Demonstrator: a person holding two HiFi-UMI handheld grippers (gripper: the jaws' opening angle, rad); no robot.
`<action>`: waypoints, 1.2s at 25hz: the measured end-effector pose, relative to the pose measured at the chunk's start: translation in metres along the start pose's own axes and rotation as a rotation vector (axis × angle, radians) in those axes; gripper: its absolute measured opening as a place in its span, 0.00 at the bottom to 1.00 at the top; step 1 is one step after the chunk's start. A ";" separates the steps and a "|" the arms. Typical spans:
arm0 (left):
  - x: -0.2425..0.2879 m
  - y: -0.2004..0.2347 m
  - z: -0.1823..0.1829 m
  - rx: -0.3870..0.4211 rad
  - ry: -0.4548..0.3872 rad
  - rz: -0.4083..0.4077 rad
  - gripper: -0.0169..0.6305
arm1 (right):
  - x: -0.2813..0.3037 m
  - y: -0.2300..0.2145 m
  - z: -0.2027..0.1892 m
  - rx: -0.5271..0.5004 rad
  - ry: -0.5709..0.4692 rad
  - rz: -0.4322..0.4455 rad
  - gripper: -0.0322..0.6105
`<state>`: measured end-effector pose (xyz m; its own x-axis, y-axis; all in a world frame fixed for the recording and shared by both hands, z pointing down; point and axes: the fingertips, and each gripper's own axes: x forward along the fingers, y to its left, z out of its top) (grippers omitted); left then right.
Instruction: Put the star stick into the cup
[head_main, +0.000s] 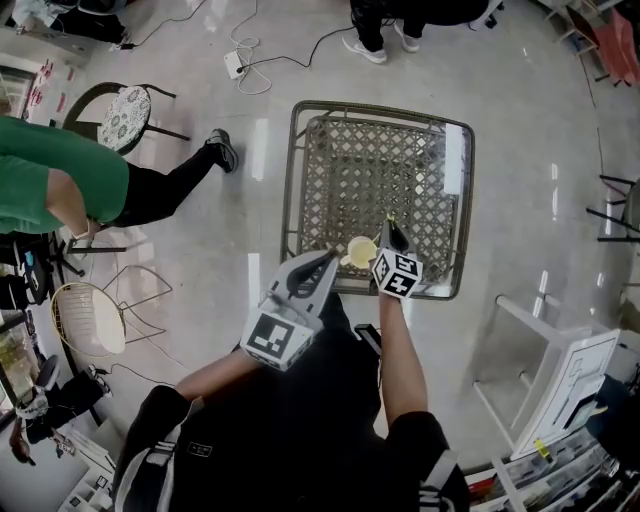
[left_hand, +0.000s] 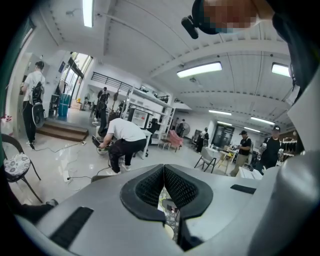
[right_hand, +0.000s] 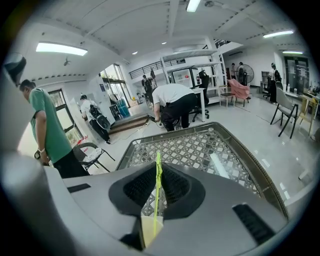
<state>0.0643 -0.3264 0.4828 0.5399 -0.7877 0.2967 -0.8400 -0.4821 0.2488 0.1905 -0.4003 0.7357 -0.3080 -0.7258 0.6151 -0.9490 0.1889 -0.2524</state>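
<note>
Star stick (right_hand: 157, 190): thin yellow-green rod, pinched upright btwn the pads of the right gripper (right_hand: 158, 169), jaws closed on it approx mid-length. Top end pokes up above the jaw tips; no star shape readable in right gripper view, too thin. Lower end runs down thru the gap under the pads to the pale yellow cup (right_hand: 149, 231). Looks like it's at or just inside the mouth, can't tell how deep.

Head view: cup (head_main: 358, 252) stands on the near edge of the lattice table (head_main: 296, 170), right gripper (head_main: 390, 232) just beside and above it. Left gripper (head_main: 328, 262) points at the cup from the other side, tips v. near the rim; touching or not, can't tell. In left gripper view its jaws (left_hand: 164, 171) are pressed together w/ nothing btwn them, and a bit of cup shows thru the gap below.

Step, as I judge it: insertion, stick lined up over the cup, not yet let go. Next move probably needs a straight drop, keeping the rod vertical so it doesn't tip the light cup, then opening the right jaws. Left could steady the cup.
</note>
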 end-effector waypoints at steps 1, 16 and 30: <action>-0.001 0.000 0.002 0.003 -0.008 0.005 0.05 | 0.000 -0.001 -0.001 0.003 0.001 -0.004 0.08; -0.023 -0.001 0.006 0.012 -0.037 0.005 0.05 | -0.013 0.001 0.000 0.021 -0.018 -0.033 0.19; -0.080 -0.010 0.007 0.023 -0.080 -0.028 0.05 | -0.066 0.023 -0.008 0.034 -0.075 -0.082 0.19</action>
<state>0.0290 -0.2619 0.4501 0.5584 -0.8013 0.2150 -0.8259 -0.5127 0.2345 0.1881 -0.3433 0.6952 -0.2219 -0.7859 0.5772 -0.9677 0.1050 -0.2292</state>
